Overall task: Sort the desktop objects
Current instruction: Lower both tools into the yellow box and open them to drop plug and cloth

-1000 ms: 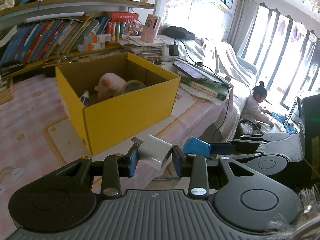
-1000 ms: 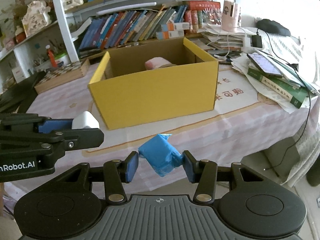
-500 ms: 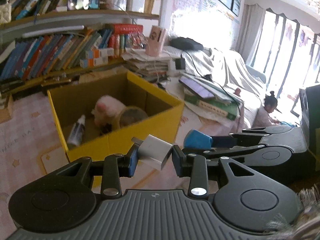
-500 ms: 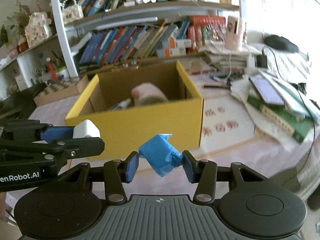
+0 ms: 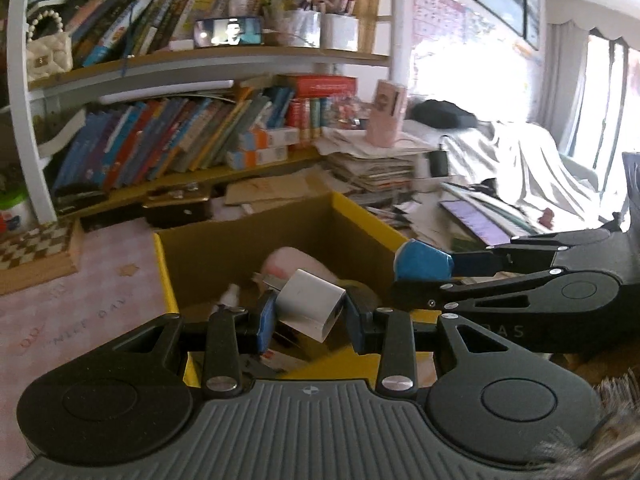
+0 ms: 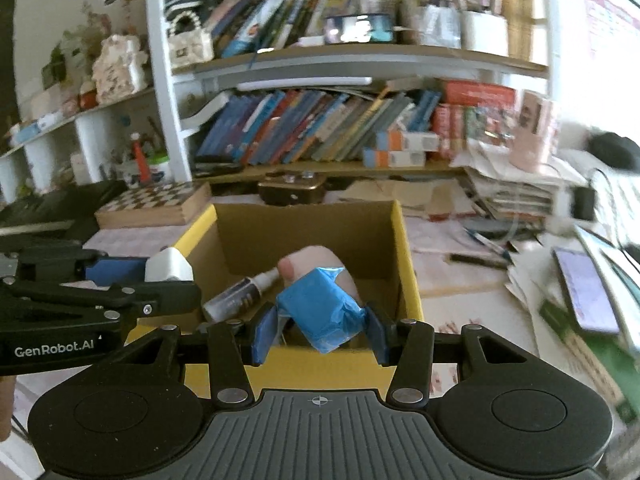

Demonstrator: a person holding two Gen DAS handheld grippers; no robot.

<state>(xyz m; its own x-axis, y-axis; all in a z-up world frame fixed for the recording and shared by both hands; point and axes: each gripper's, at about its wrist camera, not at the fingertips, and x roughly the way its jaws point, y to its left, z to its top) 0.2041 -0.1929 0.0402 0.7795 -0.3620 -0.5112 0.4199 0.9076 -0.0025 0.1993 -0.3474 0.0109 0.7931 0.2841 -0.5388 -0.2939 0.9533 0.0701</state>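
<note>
Left wrist view, from left to right: a pink patterned tablecloth [image 5: 80, 300] is seen at the left edge, with a chessboard [image 5: 36, 248] at its far side below the bookshelf [image 5: 192, 60]. At centre, the yellow cardboard box [image 5: 170, 280] is seen open-topped, with a pink plush toy [image 5: 292, 264] and a small spray bottle [image 5: 230, 294] inside. The left gripper [image 5: 308, 314] is angled downward over the near rim of the box, its blue pads closed narrowly on a white charger plug [image 5: 310, 304], which is held tilted above the box interior. To the right, the right gripper [image 5: 424, 276] is seen side-on just beside it, level with the box's right wall.

Right wrist view, from left to right: the left gripper [image 6: 168, 280] is seen entering from the left with the white plug at its tip, over the box's left wall. At centre, the right gripper [image 6: 320, 332] is pitched downward above the near rim, its pads clamped on a blue wrapped packet [image 6: 320, 312], which is held over the box opening. At the right, a phone [image 6: 584, 288] is recorded lying on stacked books and papers.
</note>
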